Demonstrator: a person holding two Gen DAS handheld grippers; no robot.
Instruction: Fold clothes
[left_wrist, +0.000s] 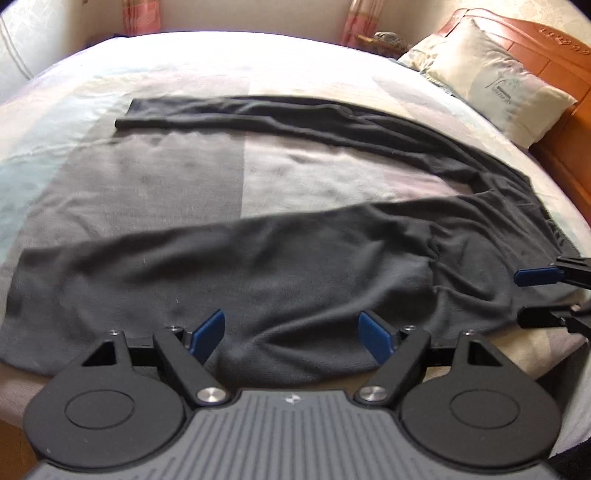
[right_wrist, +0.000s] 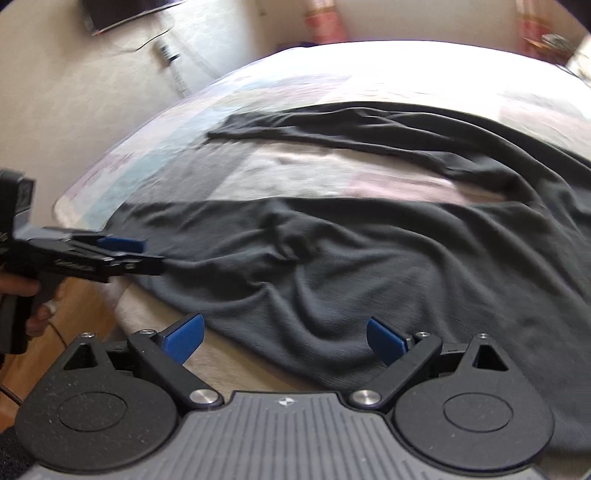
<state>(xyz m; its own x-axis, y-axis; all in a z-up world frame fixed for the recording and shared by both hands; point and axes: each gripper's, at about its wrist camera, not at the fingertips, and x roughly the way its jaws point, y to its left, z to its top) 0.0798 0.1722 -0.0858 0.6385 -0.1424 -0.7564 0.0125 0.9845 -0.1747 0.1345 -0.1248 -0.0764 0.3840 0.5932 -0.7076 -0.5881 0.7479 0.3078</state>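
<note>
Dark trousers (left_wrist: 295, 258) spread along bed's (left_wrist: 184, 173) near edge, long axis crosswise to both claws; left claw (left_wrist: 291, 332) and right claw (right_wrist: 284, 338) gape, empty, over near leg.

a pale pillow (left_wrist: 495, 77) leans on the wooden headboard (left_wrist: 546, 55); pink curtains (left_wrist: 142, 16), perhaps, behind.

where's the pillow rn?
Only the left wrist view shows the pillow: far right corner of the bed, against the wooden headboard, beyond the dark garment.
</note>
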